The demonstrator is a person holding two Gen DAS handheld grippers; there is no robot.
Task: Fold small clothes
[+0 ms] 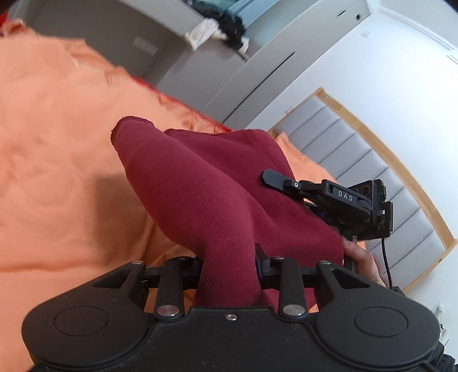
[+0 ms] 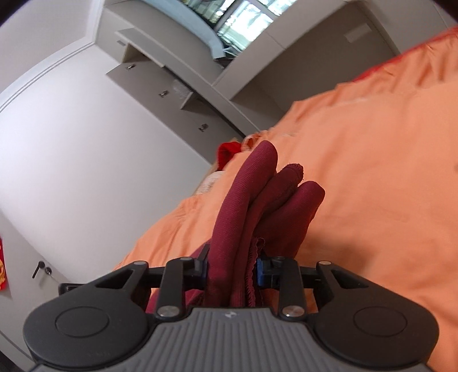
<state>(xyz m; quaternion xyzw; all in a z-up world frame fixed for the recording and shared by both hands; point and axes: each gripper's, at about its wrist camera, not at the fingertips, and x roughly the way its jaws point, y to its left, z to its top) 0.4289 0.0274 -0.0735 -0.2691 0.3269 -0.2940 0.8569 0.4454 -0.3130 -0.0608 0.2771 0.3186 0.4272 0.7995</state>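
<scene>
A dark maroon ribbed garment (image 1: 200, 183) is lifted above the orange bedsheet (image 1: 57, 143). In the left wrist view it drapes forward in thick folds from my left gripper (image 1: 229, 266), which is shut on a bunched strip of it. My right gripper (image 1: 279, 183) grips the same garment further along its right edge, held by a person's hand (image 1: 360, 257). In the right wrist view my right gripper (image 2: 232, 269) is shut on several gathered folds of the maroon garment (image 2: 257, 194), whose hemmed edge sticks out ahead over the orange sheet (image 2: 372, 171).
A grey padded headboard with a wooden frame (image 1: 357, 160) stands at the right. Grey wardrobe shelves hold folded clothes (image 1: 229, 17). A small red cloth (image 2: 227, 151) lies at the bed's far edge. A white door (image 2: 71, 157) and grey cabinets (image 2: 171, 85) lie beyond.
</scene>
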